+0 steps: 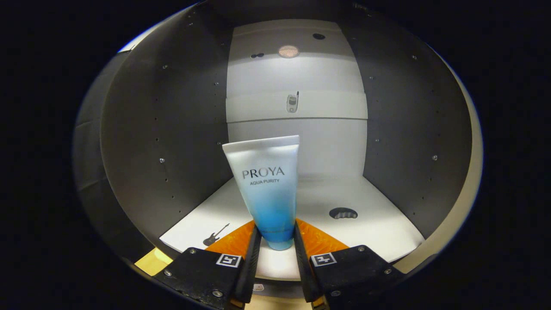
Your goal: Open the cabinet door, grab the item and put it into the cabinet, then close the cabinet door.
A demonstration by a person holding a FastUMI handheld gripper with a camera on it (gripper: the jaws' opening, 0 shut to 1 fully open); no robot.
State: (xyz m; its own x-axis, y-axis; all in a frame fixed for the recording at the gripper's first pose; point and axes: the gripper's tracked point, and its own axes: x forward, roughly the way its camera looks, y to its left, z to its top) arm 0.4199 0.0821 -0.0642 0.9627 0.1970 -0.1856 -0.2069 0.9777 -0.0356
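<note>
Holding: gripper [275,241], both fingers clamped on tube [267,185], cap down, inside cabinet [172,129]. Advised: lower onto shelf floor [387,228], then part fingers slowly to avoid toppling.

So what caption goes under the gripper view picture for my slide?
Gripper shut on an upright blue-and-white tube, cap down, over the white shelf inside the open cabinet.

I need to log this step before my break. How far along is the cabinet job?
Done: the door must be open, since the cabinet interior and its white shelf floor lie in full view. In hand: the hand-held gripper is shut on the white-and-blue cosmetic tube, held upright at the front of the shelf floor. Left: let go of the tube, pull back and close the door.
</note>
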